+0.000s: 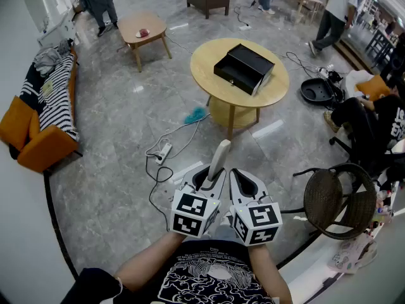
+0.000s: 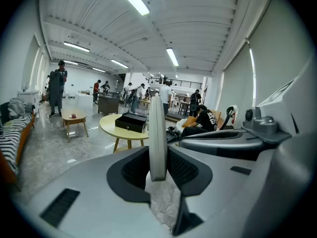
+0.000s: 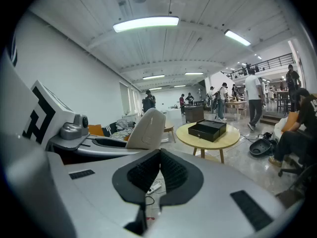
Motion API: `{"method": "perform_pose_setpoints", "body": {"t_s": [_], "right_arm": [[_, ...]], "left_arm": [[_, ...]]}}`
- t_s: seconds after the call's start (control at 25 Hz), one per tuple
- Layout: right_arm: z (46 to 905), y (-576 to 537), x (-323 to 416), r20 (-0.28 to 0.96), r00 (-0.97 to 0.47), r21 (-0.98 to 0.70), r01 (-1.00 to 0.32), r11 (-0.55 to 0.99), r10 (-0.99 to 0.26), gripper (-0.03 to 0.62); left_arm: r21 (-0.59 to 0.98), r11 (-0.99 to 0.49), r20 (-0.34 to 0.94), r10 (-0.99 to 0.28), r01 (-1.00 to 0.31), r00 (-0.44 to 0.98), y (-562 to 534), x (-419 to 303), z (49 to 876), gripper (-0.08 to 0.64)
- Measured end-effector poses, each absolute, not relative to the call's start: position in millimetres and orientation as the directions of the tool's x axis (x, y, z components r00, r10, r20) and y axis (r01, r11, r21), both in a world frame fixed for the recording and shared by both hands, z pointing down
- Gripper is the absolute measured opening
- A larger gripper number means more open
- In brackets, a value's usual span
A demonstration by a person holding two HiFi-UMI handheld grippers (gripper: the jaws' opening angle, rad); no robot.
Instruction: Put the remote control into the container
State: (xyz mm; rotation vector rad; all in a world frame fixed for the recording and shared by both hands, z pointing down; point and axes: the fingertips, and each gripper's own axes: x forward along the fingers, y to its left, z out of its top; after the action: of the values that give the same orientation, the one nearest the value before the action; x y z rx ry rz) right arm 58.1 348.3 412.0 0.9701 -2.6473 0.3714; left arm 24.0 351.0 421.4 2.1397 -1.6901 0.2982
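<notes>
We clamp the remote point(image 1: 220, 156) low in the left gripper point(image 1: 212, 175), the right gripper point(image 1: 239, 177) closed and empty; carrying it to the box point(image 1: 244, 68) may tilt it loose.

Bright, even indoor light falls from ceiling strip lamps point(image 3: 146, 24). The glossy grey floor point(image 1: 114, 138) carries pale reflections and soft shadows. All views bulge with fisheye distortion; the gripper views go dark at the corners, their close foreground slightly blurred.
</notes>
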Motion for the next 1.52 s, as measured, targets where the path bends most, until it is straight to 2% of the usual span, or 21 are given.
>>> {"method": "perform_pose_setpoints", "body": {"t_s": [0.68, 1.52], "right_arm": [[419, 322, 33, 0.377, -0.711, -0.14, -0.677, 0.722, -0.593, 0.023], [423, 182, 27, 0.374, -0.772, -0.184, -0.604, 0.775, -0.513, 0.023]], "left_arm": [[0.203, -0.191, 0.405, -0.877, -0.96, 0.26, 328, -2, 430, 0.107], [0.185, -0.1, 0.43, -0.886, -0.978, 0.172, 189, -9, 428, 0.107]]}}
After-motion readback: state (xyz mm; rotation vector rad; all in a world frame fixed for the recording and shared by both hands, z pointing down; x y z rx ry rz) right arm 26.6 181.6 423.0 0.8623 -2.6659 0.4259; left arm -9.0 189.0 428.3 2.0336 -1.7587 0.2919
